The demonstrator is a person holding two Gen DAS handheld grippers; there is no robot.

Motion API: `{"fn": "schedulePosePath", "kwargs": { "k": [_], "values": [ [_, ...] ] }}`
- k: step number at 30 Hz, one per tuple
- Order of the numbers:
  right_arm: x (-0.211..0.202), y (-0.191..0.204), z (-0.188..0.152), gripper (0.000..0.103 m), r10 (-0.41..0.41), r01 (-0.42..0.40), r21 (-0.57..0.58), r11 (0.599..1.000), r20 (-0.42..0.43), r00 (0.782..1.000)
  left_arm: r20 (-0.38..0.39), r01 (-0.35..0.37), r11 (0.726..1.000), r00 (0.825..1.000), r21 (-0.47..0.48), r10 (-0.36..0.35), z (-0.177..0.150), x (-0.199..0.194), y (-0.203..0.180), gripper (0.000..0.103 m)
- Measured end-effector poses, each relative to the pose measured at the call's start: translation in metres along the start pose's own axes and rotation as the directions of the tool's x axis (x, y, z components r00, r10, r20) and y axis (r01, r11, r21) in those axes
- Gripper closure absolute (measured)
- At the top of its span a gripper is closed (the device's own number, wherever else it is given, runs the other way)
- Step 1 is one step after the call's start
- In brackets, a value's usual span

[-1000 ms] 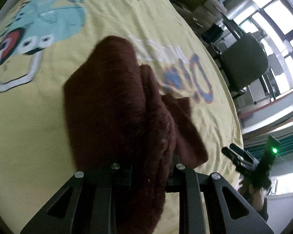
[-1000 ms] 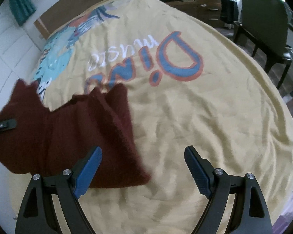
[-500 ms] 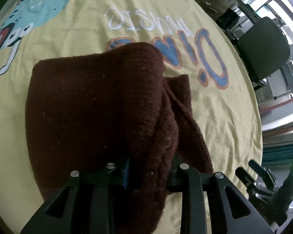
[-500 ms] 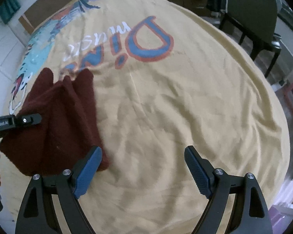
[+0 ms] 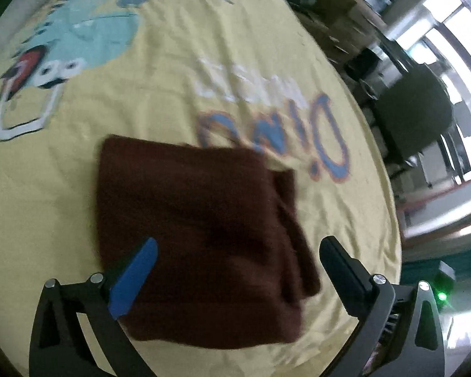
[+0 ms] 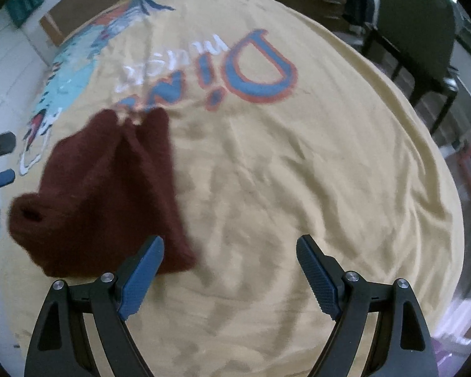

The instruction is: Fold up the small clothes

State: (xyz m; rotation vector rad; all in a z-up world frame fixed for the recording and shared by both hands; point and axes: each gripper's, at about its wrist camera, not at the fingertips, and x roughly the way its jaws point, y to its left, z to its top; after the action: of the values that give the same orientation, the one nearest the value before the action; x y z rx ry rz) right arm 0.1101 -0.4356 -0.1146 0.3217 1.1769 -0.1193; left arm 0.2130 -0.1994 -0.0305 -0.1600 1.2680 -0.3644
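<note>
Lying folded on the yellow dinosaur-print bedspread (image 6: 298, 172), the maroon knit garment (image 5: 201, 235) sat directly under the wide-open, empty left hand-held gripper (image 5: 235, 270); the right hand-held gripper (image 6: 229, 267), equally open and empty, hovered beside its edge.

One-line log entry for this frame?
left gripper: open | right gripper: open | maroon knit garment: folded on yellow sheet

blurred: garment (image 5: 201, 232) edges | cut off: chair (image 6: 424, 25) top
</note>
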Motion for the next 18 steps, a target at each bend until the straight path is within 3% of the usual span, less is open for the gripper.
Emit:
{"fn": "schedulePosePath", "kwargs": {
  "k": [2,4,7,9,12,14,18],
  "values": [
    [-0.008,0.017,0.010,0.016,0.021,-0.021,-0.023,1.000,0.007,1.000,0.005,-0.021,0.999,1.000,-0.024,0.021,0.001,-0.006,0.020,0.001],
    [-0.012,0.035,0.020,0.016,0.040,-0.040,-0.051,0.998,0.005,0.999,0.008,-0.097,0.995,0.995,-0.024,0.097,0.000,-0.011,0.048,0.001],
    [-0.016,0.071,0.038,0.016,0.057,-0.058,-0.108,0.992,-0.015,0.998,0.020,-0.209,0.978,0.978,-0.007,0.209,-0.009,-0.014,0.087,0.001],
    [-0.016,0.097,0.050,0.016,0.075,-0.079,-0.152,0.985,-0.032,0.997,0.010,-0.248,0.969,0.969,-0.017,0.248,-0.021,-0.013,0.112,0.001],
    [-0.007,0.136,0.065,0.022,0.069,-0.084,-0.224,0.971,-0.072,0.995,0.000,-0.241,0.968,0.970,-0.074,0.242,-0.044,-0.014,0.152,0.001],
    [0.007,0.157,0.072,0.032,0.086,-0.115,-0.242,0.963,-0.127,0.988,0.005,-0.242,0.965,0.970,-0.101,0.244,-0.058,-0.018,0.171,0.001],
    [0.041,0.183,0.073,0.033,0.069,-0.130,-0.247,0.960,-0.241,0.968,0.011,-0.216,0.967,0.976,-0.134,0.220,-0.081,-0.027,0.191,0.001]
  ]
}}
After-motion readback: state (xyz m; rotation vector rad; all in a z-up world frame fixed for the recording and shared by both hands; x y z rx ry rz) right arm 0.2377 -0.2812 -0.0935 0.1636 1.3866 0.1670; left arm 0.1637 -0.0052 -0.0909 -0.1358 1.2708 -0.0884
